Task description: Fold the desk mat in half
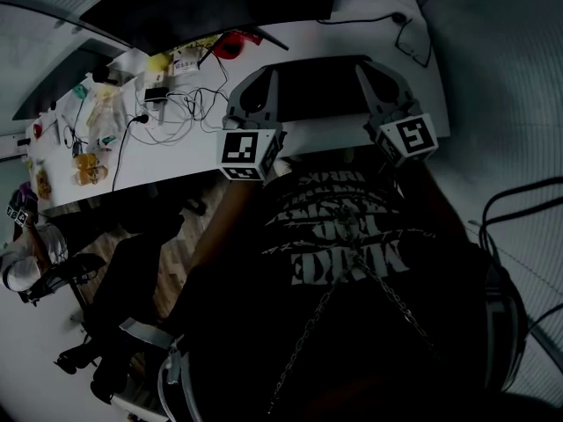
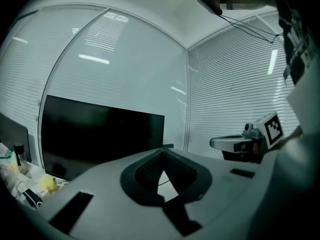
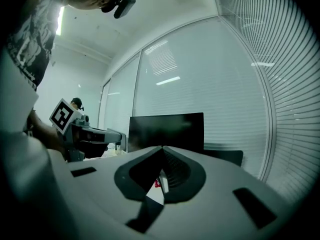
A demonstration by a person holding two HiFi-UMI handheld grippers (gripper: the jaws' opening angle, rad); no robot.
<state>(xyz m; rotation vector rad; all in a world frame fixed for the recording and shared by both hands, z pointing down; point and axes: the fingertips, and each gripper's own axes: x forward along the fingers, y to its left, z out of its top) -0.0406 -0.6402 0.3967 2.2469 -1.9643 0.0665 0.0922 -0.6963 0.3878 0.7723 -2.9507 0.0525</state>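
Observation:
The dark desk mat (image 1: 317, 88) lies on the white desk (image 1: 176, 152) in the head view, between my two grippers. My left gripper (image 1: 274, 72) hovers at the mat's left side, and its jaws are shut tip to tip (image 2: 162, 149) with nothing seen between them. My right gripper (image 1: 359, 65) hovers at the mat's right side, shut the same way (image 3: 162, 148) and holding nothing that shows. Both gripper views look level across the desk toward the black monitor (image 2: 100, 134), and the mat is hidden in both. Each view shows the other gripper beside it: the right one (image 2: 250, 141) and the left one (image 3: 82, 134).
Cables (image 1: 180, 108), bottles (image 1: 88, 161), a yellow object (image 1: 158, 62) and a red item (image 1: 233, 44) crowd the desk's left part. A black cord (image 1: 409, 33) runs along the back right corner. An office chair (image 1: 97, 323) stands on the floor at lower left. Window blinds fill the right.

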